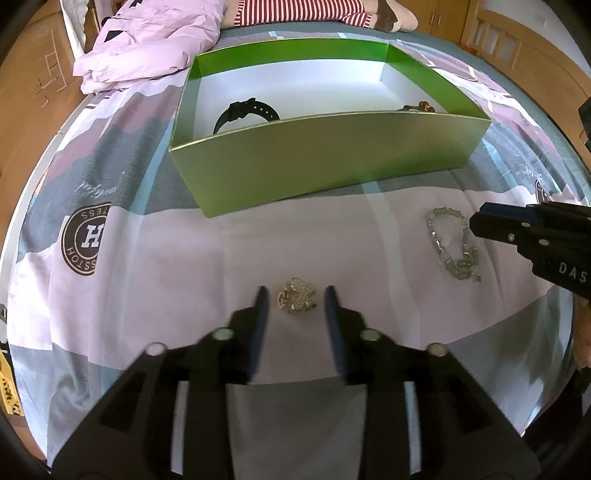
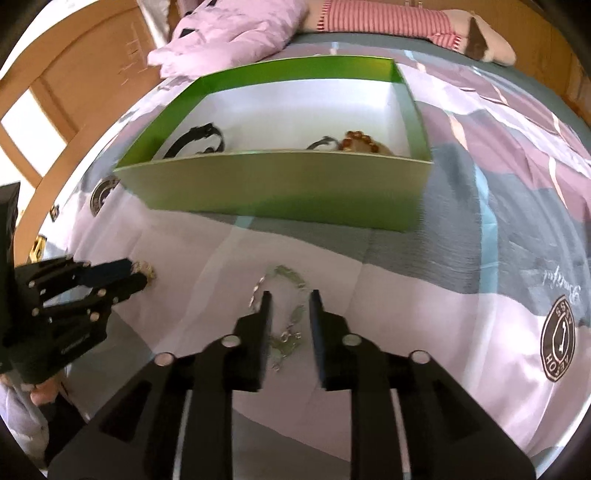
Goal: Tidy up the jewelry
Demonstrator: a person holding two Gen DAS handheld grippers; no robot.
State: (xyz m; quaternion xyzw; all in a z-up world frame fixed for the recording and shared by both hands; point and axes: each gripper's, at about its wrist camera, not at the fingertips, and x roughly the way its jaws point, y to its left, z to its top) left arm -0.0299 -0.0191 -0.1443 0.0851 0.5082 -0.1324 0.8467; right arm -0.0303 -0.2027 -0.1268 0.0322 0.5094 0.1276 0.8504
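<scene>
A sparkly flower brooch point(image 1: 296, 295) lies on the bedsheet between the open fingers of my left gripper point(image 1: 295, 295). A pale green bead bracelet point(image 1: 452, 240) lies to the right on the sheet. In the right wrist view this bracelet point(image 2: 286, 295) lies between the open fingers of my right gripper point(image 2: 290, 299). The green box point(image 1: 325, 162) stands behind, holding a black watch point(image 1: 245, 116) and an amber bead bracelet point(image 2: 360, 140). The right gripper also shows at the right edge of the left wrist view point(image 1: 480, 221), and the left gripper shows in the right wrist view point(image 2: 136, 275).
A crumpled lilac duvet point(image 1: 147, 44) and a striped plush toy point(image 1: 306, 11) lie at the far end of the bed. Wooden furniture point(image 2: 74, 85) surrounds the bed. The bed's left edge point(image 1: 22, 229) is near.
</scene>
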